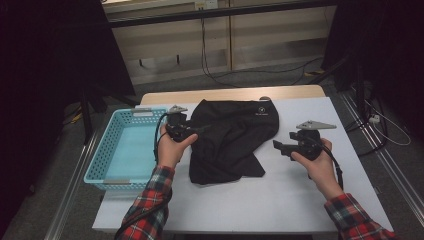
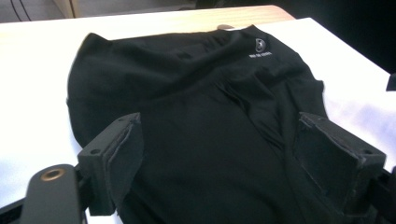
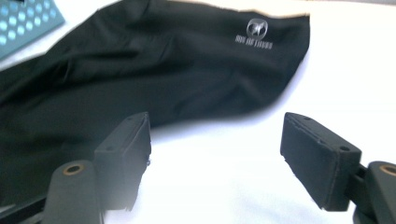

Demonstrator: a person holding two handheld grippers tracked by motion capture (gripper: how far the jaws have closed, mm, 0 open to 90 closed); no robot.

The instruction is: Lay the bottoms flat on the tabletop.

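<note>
Black garment (image 1: 230,140) lying crumpled on bench (image 1: 280,200), not yet folded or moved to basket (image 1: 127,150) at left; both grippers' fingers (image 2: 116,158) open, gripping nothing.

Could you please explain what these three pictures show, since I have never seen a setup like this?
A person in plaid sleeves holds a hand-held two-jaw tool in each hand at a white table. The high view looks down from above; the other two come from cameras riding on each tool, looking along its black jaws. The left gripper sits at the edge of a crumpled black garment with a small white logo; the right gripper is beside it, over bare table. Both stand open and hold nothing. A light blue basket sits at the left.
</note>
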